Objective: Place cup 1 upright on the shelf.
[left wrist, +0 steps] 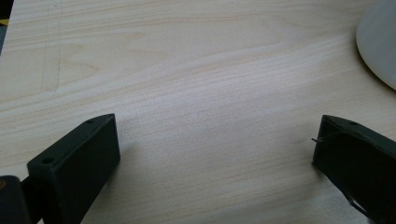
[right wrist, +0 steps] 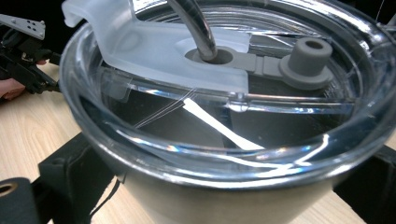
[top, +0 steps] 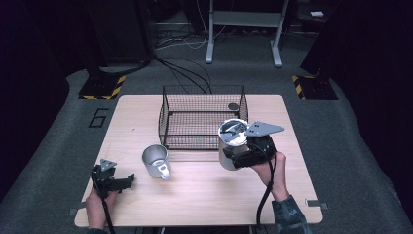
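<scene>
The right gripper (top: 233, 157) clamped the lidded tumbler (top: 231, 142) just beside the wire basket (top: 203, 117), not yet inside, while the left gripper (top: 127, 181) rested wide open near the mug (top: 156, 161).

A light wooden table (top: 195, 195) holds a black wire basket (top: 203, 117) at its far middle. A steel mug (top: 156, 161) with 1 handle lies tipped nearer the front.
</scene>
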Motion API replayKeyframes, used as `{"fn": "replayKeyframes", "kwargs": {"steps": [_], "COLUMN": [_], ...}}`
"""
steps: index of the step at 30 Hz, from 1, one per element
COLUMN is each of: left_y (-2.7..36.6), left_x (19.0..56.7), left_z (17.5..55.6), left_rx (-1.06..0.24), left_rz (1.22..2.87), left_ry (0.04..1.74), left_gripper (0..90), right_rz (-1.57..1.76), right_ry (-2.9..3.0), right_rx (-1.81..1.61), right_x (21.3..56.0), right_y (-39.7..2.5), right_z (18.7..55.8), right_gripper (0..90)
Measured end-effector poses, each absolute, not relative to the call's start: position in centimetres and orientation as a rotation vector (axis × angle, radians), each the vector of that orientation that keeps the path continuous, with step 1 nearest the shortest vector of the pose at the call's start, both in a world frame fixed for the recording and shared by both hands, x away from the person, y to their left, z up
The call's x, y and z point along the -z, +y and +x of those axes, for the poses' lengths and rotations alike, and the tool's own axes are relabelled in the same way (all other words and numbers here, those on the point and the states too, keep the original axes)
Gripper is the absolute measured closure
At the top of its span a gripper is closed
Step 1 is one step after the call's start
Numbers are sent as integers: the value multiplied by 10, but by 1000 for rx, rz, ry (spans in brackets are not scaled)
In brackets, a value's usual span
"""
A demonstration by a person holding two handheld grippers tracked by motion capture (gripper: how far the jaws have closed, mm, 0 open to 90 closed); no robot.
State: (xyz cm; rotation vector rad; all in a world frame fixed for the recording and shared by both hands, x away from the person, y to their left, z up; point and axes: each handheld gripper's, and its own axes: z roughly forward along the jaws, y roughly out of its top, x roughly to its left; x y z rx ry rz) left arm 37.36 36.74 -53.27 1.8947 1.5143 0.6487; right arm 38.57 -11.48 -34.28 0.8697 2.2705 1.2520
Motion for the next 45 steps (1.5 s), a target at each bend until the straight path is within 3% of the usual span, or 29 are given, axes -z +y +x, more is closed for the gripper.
{"fn": "replayKeyframes", "kwargs": {"steps": [24,45], "left_y": [367,367], "left_x": [533,533], "left_z": [374,374], "left_rx": [-646,-648], "left_rz": [1893,1894], "left_ry": [1516,1514], "left_gripper": [4,4], "right_rz": [857,872], "right_ry": [2245,2222], "right_rx": [-1268,-1264], "right_x": [315,292], "right_y": [-111,-92], "right_z": [404,446], "right_gripper": [31,31]}}
